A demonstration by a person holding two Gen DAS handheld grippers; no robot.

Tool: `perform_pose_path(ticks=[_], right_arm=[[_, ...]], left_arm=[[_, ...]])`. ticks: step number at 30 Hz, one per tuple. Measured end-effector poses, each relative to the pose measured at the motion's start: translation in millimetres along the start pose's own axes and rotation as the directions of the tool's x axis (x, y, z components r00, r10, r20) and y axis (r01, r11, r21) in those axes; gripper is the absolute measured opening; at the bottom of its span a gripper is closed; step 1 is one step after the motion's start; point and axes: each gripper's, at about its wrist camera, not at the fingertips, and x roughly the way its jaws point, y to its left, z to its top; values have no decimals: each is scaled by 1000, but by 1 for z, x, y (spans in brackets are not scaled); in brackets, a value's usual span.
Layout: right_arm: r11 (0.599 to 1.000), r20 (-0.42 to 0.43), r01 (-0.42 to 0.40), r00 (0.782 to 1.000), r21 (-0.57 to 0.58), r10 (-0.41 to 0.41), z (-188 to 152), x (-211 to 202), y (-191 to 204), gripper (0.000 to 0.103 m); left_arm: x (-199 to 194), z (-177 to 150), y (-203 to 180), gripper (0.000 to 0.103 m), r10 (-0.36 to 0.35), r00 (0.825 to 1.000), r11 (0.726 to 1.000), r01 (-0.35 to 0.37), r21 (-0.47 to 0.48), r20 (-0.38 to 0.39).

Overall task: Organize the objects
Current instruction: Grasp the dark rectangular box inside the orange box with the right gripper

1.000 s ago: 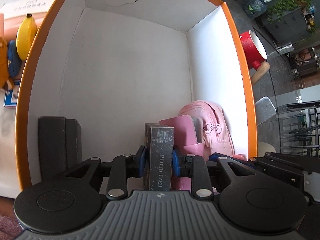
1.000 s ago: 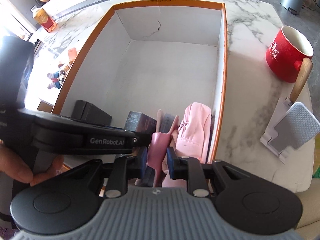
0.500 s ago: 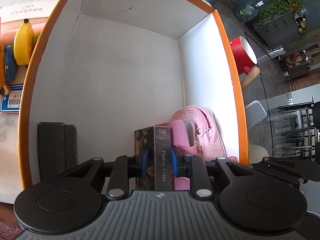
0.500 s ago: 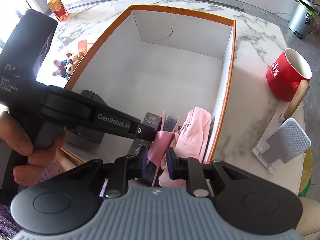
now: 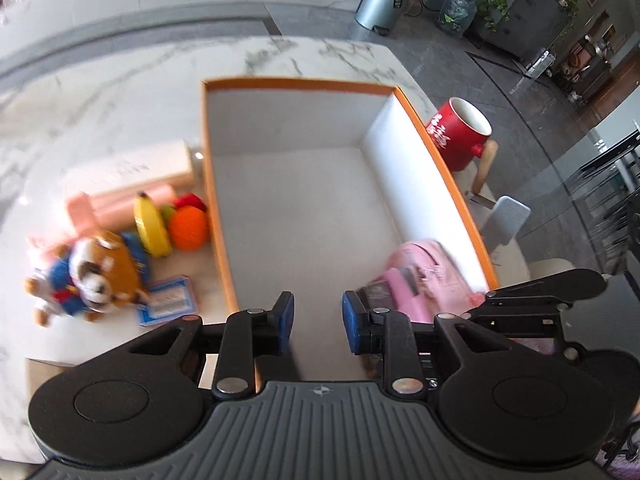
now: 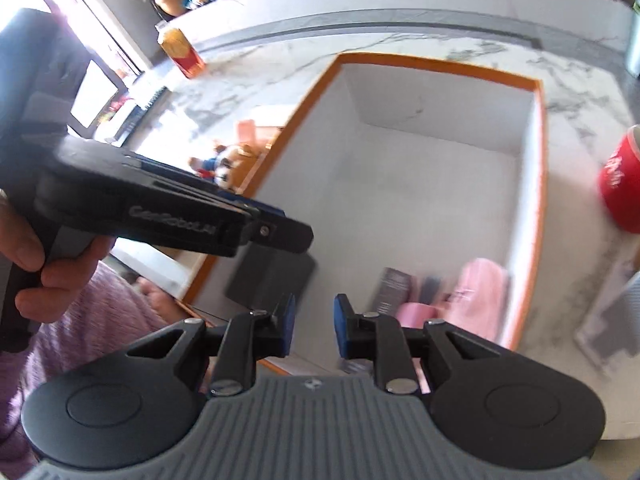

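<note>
- The left gripper (image 5: 316, 322) hangs above the near end of the orange-rimmed box (image 5: 300, 82); its jaws are opening, with nothing between the blue pads.
- The right gripper (image 6: 314, 330) is parted and empty too, over the box's near edge.
- Likely next pick: the toy banana (image 5: 151, 227), on the worktop just outside the box's left wall, so nearer the left gripper; its long axis runs roughly along that wall.
- It looks yellow, smooth and curved, touching an orange toy fruit (image 5: 189, 227).
</note>
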Motion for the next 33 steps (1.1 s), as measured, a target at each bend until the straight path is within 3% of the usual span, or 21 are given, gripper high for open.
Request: perform_pose_path(ticks=[5,10,14,18,20,26,29,33], right_arm=[[991,-13,-76,997,110,78,5,35,4,28],[971,-18,-120,992,208,127,8,63,4,29],[963,-40,-101,993,251,115,9,79,3,28],[954,-30,-102,993,283,115,9,75,-1,17],[962,-34,-75,996,261,87,8,68,-2,0],[964,-45,-43,997,261,56,8,65,-6,1],[974,-48,3,999,228,8,9,64,-2,1],[974,-47,0,999,227,11,8,65,-3,1]], left_arm=[[-11,-8,27,32,18,1000,999,-17,-47,20],[-8,-20,55,32,-42,999,990,46,-130,33],[-1,-26,66,32,-93,995,981,98,-165,37],[0,-30,68,32,-118,992,978,125,-167,49],[0,-30,66,32,-112,993,983,118,-141,49],[3,-34,57,35,-63,998,997,64,-51,28],[3,-36,43,36,-13,1000,999,13,42,15],[8,-42,11,39,119,993,964,-115,240,-2]])
